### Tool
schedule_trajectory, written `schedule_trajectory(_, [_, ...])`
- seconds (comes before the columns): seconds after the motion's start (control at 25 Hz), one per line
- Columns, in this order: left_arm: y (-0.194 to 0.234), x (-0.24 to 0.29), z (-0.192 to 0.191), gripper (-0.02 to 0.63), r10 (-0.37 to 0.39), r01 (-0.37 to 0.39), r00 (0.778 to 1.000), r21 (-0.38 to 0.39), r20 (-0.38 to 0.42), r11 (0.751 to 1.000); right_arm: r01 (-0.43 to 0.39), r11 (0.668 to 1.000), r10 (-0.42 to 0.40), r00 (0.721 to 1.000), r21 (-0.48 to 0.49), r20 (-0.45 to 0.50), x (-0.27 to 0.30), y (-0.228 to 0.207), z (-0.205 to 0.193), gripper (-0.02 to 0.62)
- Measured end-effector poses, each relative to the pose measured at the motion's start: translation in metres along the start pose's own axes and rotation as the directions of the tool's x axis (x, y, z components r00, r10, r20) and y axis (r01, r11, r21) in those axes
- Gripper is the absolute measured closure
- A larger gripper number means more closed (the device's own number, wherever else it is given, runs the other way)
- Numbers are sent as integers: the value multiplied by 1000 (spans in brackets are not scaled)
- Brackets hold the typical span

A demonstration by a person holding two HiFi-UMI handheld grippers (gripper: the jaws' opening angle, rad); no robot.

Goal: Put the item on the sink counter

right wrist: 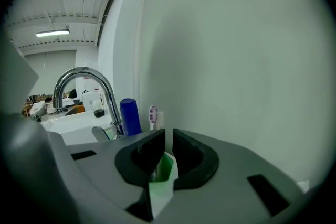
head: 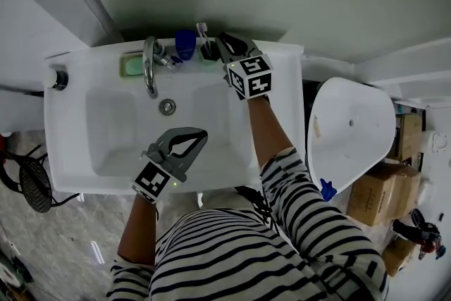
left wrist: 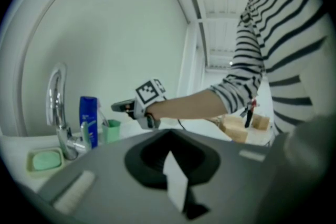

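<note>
One small green plastic cup (right wrist: 164,170) stands at the sink bench's (head: 282,56) back edge, rim clamped by the right gripper (right wrist: 168,139). The left gripper (left wrist: 169,138) is closed, empty. The soap dish (left wrist: 29,161) holds green soap (left wrist: 46,160).

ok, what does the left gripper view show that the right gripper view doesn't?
Left gripper view only: the right gripper from outside, the green soap dish, the person's striped sleeve. Right gripper view only: the toothbrush's bristle head, and that gripper's jaws shut on the green cup. Both: faucet, blue bottle, the cup.
</note>
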State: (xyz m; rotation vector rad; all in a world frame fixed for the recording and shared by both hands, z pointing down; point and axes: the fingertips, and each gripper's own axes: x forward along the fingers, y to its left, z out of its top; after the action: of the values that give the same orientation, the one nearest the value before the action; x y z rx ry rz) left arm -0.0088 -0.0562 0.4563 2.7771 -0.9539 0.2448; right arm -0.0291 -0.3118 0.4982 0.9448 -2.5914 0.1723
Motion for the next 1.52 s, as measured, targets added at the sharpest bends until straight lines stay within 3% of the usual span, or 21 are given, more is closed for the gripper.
schedule_trajectory(0.72, [-17,-4,27,600,-32,30,997,41,66,999,17,999,-12,991,-38,133,-85,39,45,572])
schedule_trajectory(1.16, [-28,-23,55,600,-16,8,988,55,154,998,25,998,-16,985,-50,170,-153,81,49,573])
schedule_trajectory(1.52, [-37,-42,61,600,-10,-3,985,73,173,997,4,997,8,985,-75,170,-198,120,42,574])
